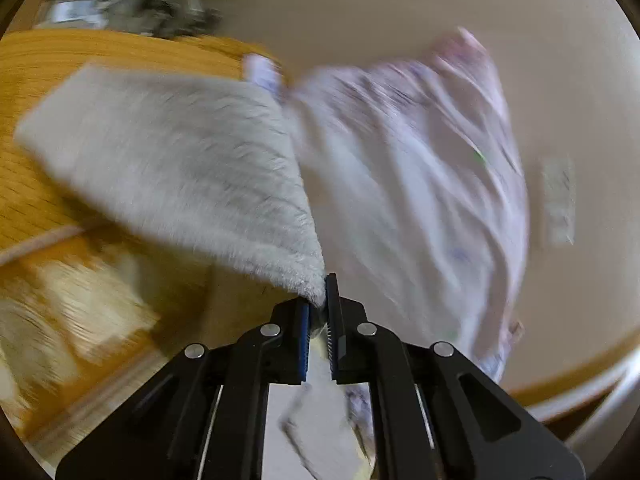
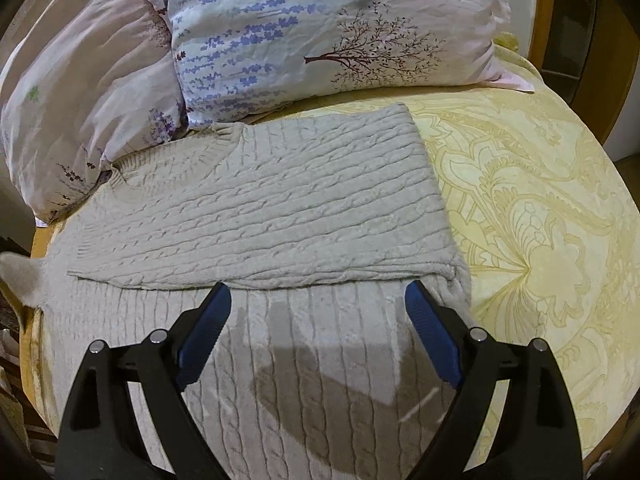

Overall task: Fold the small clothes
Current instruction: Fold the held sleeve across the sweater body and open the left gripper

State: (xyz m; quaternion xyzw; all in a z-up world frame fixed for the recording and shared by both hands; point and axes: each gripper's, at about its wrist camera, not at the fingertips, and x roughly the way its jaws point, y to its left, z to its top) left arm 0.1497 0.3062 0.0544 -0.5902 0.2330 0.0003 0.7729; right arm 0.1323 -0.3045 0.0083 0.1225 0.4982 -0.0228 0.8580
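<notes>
Pinching a corner of the grey cable-knit sweater (image 1: pixel 180 168), the left gripper (image 1: pixel 319 312) has its jaws pressed together on the fabric, and the knit hangs taut from them in a blurred left wrist view. The right gripper (image 2: pixel 318 308) hovers with its jaws spread wide and nothing between them, over the near part of the sweater (image 2: pixel 272 208), which lies on the bed's yellow patterned bedspread (image 2: pixel 532 216) with 1 panel already laid across the body. 2 floral pillows (image 2: pixel 320 28) sit at the far side, touching the collar end. The step in hand looks like folding the left side or sleeve inward. Next, the lifted corner probably needs carrying across and laying flat on the folded panel, edges aligned, while the right gripper could steady or smooth the near hem so the knit does not drag.
</notes>
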